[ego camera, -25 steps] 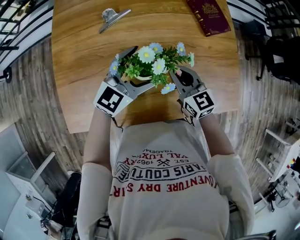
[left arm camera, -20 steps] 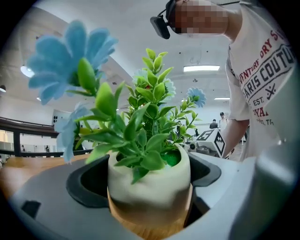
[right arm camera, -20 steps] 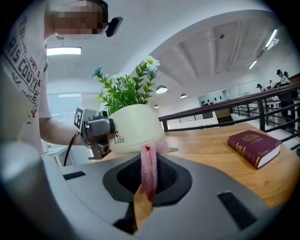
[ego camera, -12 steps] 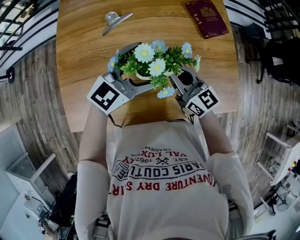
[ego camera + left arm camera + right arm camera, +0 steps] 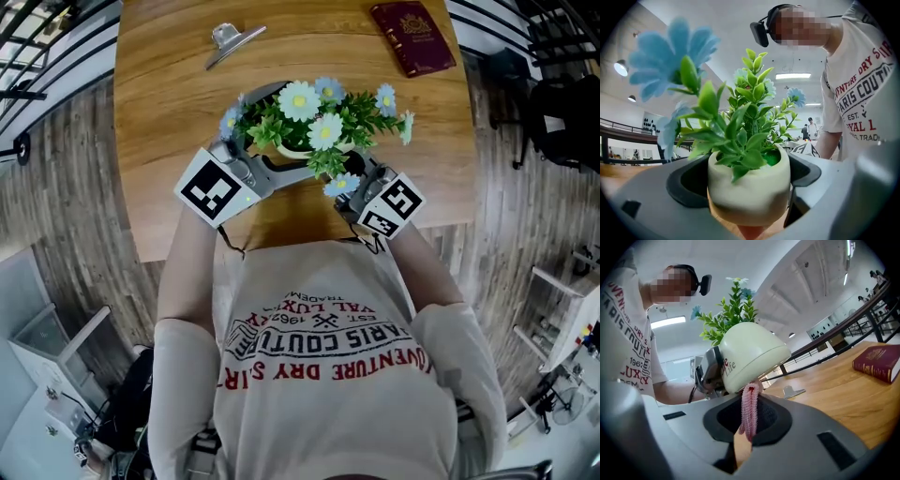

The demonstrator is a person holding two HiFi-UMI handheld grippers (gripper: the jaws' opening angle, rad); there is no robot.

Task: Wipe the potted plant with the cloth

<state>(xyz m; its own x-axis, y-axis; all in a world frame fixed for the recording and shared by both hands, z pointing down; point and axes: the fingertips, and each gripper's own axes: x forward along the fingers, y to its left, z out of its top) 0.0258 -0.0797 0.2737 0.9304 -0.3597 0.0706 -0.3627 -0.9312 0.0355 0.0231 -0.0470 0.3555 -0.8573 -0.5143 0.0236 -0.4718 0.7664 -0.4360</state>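
The potted plant (image 5: 314,127) has green leaves with white and pale blue flowers in a cream pot (image 5: 749,187). My left gripper (image 5: 251,161) is shut on the pot, its jaws hugging both sides. My right gripper (image 5: 354,178) is shut on a pink cloth (image 5: 750,408). The cloth's upper end presses against the lower wall of the pot (image 5: 750,355), which looks tilted in the right gripper view. In the head view the foliage hides the pot and the cloth.
A wooden table (image 5: 169,112) lies under the plant, its near edge against the person's body. A dark red book (image 5: 415,33) lies at the far right, and a metal clip (image 5: 230,39) lies at the far left. Dark railings run past the table's far corners.
The plant and left gripper shifted slightly away and to the right. The right gripper has moved left, in under the foliage, closer to the pot.
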